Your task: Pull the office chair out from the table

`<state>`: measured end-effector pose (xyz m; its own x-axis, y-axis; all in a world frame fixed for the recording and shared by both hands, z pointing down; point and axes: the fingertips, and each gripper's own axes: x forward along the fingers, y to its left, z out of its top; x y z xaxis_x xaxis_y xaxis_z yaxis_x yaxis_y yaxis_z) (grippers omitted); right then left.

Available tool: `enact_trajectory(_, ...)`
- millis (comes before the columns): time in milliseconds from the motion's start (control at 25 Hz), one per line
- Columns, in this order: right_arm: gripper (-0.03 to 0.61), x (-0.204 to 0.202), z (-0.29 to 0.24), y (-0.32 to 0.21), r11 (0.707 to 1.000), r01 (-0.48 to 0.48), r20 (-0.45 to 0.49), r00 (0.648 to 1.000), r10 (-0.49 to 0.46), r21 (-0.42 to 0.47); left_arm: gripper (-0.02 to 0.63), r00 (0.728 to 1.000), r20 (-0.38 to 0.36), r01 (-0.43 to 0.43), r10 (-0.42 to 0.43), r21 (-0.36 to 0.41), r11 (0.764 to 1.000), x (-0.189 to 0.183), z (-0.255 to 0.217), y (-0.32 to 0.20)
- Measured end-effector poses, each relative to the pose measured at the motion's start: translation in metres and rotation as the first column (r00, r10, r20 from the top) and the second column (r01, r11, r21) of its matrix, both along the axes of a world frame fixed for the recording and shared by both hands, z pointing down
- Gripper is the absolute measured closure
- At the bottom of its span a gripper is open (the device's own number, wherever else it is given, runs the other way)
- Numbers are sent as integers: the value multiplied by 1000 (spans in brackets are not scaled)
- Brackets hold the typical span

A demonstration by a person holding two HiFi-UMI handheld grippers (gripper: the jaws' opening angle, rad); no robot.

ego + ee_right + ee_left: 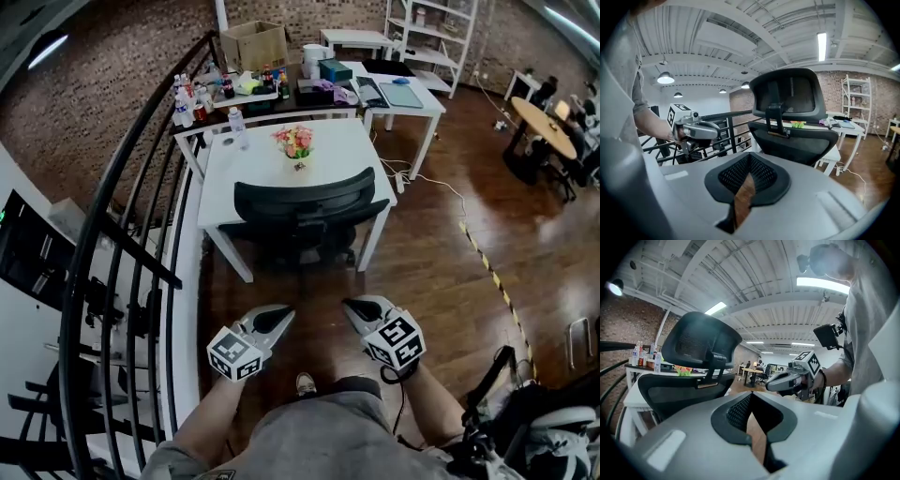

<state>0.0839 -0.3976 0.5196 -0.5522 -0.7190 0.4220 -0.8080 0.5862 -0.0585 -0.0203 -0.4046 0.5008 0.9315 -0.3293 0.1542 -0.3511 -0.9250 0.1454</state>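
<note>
Chair position: the office chair (305,208) is seen pushed in at the near edge of the white table (258,155), with its backrest turned toward the person and its seat largely hidden under the tabletop.
Left tongs: the left gripper (279,317) is held low in front of the person; its jaws are drawn fully together and nothing is caught between them.
Right tongs: the right gripper (354,306) is held beside it, a little apart; its jaws are likewise closed tight on nothing.
Direction: the chair is found straight ahead of both tips, well apart from them, with bare wooden floor (422,281) between.
Long axis: the top edge of the backrest is laid crosswise to the line of approach, parallel to the table's near edge.
Nearer hand: neither can be called nearer; the backrest is centred roughly between the two, so a hold on either end is judged equally reachable.
Step judged: the approach is under way, no contact has been made, and the jaws would have to be parted before the backrest could be gripped.
Hazard: the black railing (122,262) is judged close on the left side for a backward pull.
</note>
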Motion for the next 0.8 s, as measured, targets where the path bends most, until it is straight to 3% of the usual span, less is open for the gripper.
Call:
enact_trajectory(320,572,20,-13,-71,999,-35,3,999,35,33,614,1000,-19,24,-23,40,999,3,-19,-77)
enact_trajectory(520,572,40,-28,-114,995,-46,0,999,47,92,614,995,-13,96,-95,94,991,-2,-30,-121)
enact_trajectory(640,568,67,-44,-140,985,-89,-2,996,91,145,614,983,-16,182,-182,138,973,-17,-40,-154)
enact_trajectory(800,440,110,-62,-168,971,-147,-5,989,150,187,458,953,-17,300,-302,189,935,-48,-56,-196)
